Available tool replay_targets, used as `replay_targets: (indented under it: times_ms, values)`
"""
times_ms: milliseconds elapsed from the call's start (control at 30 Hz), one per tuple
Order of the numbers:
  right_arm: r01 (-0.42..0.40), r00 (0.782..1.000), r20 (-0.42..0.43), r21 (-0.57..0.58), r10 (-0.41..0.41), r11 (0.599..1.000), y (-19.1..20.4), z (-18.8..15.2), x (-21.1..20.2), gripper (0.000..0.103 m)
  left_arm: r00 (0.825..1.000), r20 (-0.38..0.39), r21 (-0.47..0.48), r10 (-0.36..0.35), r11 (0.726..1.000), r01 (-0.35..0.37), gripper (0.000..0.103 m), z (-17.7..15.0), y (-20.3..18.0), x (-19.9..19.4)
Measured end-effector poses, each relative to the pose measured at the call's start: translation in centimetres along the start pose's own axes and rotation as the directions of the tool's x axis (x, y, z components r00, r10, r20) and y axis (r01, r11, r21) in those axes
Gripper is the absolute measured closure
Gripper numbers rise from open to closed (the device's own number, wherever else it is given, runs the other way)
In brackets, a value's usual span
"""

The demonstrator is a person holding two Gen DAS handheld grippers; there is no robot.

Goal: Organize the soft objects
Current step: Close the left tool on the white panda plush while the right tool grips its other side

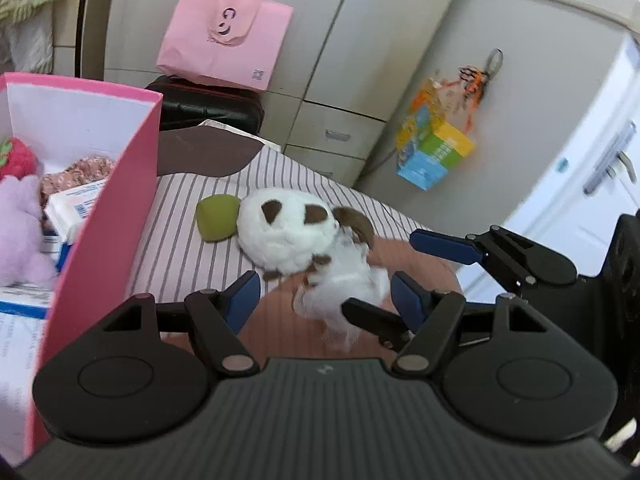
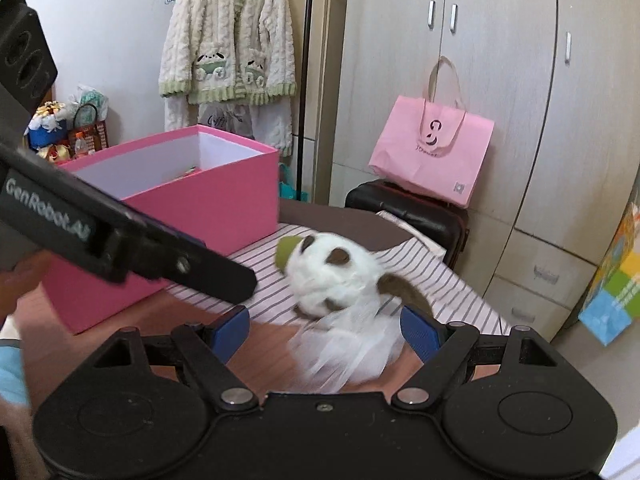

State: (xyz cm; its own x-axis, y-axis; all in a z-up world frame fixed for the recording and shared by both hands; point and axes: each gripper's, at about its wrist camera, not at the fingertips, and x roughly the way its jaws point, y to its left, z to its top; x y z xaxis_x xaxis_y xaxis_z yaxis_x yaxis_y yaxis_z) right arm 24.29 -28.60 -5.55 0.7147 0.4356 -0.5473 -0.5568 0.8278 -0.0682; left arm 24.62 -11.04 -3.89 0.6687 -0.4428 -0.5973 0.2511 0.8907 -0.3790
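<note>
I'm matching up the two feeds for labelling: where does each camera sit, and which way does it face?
Left wrist: sits on the left gripper, looking down at the panda plush on the striped cloth, pink box at left; the right gripper shows.
Right wrist: sits on the right gripper, facing the plush, box and wardrobe; the left gripper's finger crosses.
Shared: plush, box, pink bag.

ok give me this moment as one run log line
white-and-brown fluffy panda plush: on striped cloth, ungrasped | left gripper: open | right gripper: open, at plush | pink cardboard box: partly filled
</note>
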Motion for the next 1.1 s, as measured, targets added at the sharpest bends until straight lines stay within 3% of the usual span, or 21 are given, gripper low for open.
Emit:
replay_targets:
  times_ms: [133, 267, 433, 567, 733, 833, 900, 1100]
  values:
    - [-0.029, 0.999, -0.017, -0.081, 0.028, 0.996, -0.7, 0.5, 2.8, 0.015, 0.999, 0.040, -0.087, 0.029, 0.996, -0.025, 0.034, 0.6, 1.1, 2.4]
    - [-0.005, 0.993, -0.115, -0.217, -0.020, 0.976, -1.0, 0.6, 5.9, 0.014, 0.994, 0.101, -0.170, 0.051, 0.985, -0.033, 0.034, 0.9, 2.5, 3.8]
    - [-0.121, 0.990, -0.091, -0.138, 0.109, 0.983, -3.3, 1.3, 7.8, 0.014, 0.991, 0.127, -0.190, 0.034, 0.982, -0.009, 0.033, 1.1, 2.7, 5.6]
    - [-0.199, 0.976, -0.111, -0.120, 0.186, 0.973, -3.8, 1.6, 9.6, 0.012, 0.988, 0.137, -0.170, 0.075, 0.984, -0.051, 0.032, 0.6, 2.5, 6.4]
    - [-0.237, 0.966, -0.124, -0.062, 0.228, 0.970, -4.0, 1.0, 11.5, 0.014, 0.994, 0.087, -0.220, 0.066, 0.974, -0.045, 0.032, 0.2, 3.9, 7.8]
    - [-0.257, 0.961, -0.115, -0.038, 0.251, 0.966, -3.8, 0.6, 11.6, 0.028, 0.995, 0.082, -0.213, 0.055, 0.976, -0.037, 0.035, -0.1, 3.9, 8.2]
    - [-0.250, 0.964, -0.103, -0.043, 0.244, 0.967, -3.5, 0.4, 11.3, 0.034, 0.996, 0.076, -0.191, 0.054, 0.981, -0.038, 0.040, -0.3, 3.6, 8.3]
    - [-0.205, 0.976, -0.082, -0.064, 0.200, 0.977, -3.1, 0.3, 10.3, 0.037, 0.996, 0.083, -0.149, 0.043, 0.988, -0.031, 0.042, -0.4, 2.9, 7.4]
